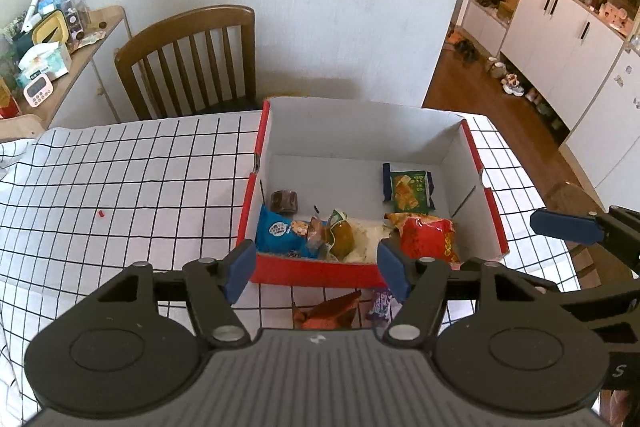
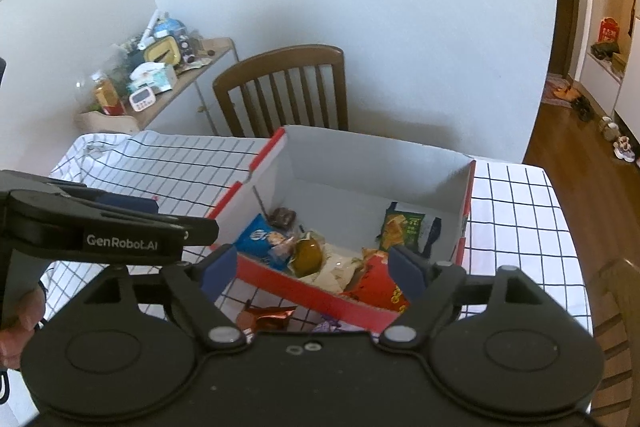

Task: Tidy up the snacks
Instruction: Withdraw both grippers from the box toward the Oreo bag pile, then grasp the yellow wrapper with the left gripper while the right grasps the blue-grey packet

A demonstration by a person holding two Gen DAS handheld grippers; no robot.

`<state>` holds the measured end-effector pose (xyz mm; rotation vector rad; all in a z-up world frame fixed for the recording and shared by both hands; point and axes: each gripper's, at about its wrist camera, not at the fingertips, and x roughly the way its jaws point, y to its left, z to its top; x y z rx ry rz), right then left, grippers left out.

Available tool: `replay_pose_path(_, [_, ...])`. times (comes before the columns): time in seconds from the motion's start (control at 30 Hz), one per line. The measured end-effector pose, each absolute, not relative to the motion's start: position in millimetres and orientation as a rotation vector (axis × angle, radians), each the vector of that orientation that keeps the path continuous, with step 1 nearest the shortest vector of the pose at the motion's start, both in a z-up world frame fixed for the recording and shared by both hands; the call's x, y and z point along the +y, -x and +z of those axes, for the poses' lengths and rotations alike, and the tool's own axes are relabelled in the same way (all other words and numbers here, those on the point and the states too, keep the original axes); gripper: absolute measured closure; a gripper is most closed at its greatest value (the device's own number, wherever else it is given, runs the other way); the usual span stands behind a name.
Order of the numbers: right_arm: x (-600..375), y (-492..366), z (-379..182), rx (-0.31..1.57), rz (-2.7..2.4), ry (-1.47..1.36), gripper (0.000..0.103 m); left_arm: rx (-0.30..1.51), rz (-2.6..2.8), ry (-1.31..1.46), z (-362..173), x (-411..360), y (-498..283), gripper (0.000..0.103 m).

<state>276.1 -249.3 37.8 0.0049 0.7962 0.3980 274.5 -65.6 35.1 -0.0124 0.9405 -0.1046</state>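
Note:
A red cardboard box [image 1: 312, 273] with white inner walls stands on the checked tablecloth. Inside lie several snacks: a blue packet [image 1: 276, 233], a small brown cake [image 1: 285, 202], a yellow-green pouch [image 1: 342, 237], a red packet [image 1: 430, 239] and a green packet [image 1: 408, 189]. An orange wrapper [image 1: 328, 313] and a purple wrapper [image 1: 380, 303] lie on the cloth in front of the box. My left gripper [image 1: 318, 269] hangs open above the box's near wall, nothing between its pads. My right gripper [image 2: 310, 267] is open too, over the same wall [image 2: 320, 291], empty.
A wooden chair [image 1: 192, 63] stands behind the table by the white wall. A cluttered side shelf [image 1: 44, 39] is at the far left. White cabinets [image 1: 560, 39] and wood floor lie to the right. A tiny red scrap [image 1: 101, 213] lies on the tablecloth [image 1: 120, 179].

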Motion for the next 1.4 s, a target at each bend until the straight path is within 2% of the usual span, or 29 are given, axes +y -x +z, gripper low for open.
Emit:
replay_pose_path(0.17, [-247.6,-259.7,41.4,0.776,0.426,0.000,0.017,0.914,-0.116,0.027,38.2,-58.1,-255.0,0.031])
replay_pose_path(0.3, [-246.7,-245.9,41.8,0.748,0.446,0.015,0.009,0.899,-0.139,0.047,36.6,-50.1,-238.7,0.030])
replay_pose_path(0.4, [-246.9,-237.2,39.6,0.743,0.459,0.009,0.008,0.892,-0.139,0.064,31.9,-44.1,-227.4,0.019])
replay_pose_path(0.97, [-242.3,-206.3,0.9,0.746,0.449,0.012,0.000,0.974,-0.108,0.135,-17.0,-14.2,-195.1,0.016])
replay_pose_path(1.4, [-237.4,-203.8,-63.9,0.857,0.446,0.072,0.005,1.108,-0.054,0.104,-78.8,-15.2,-201.4,0.016])
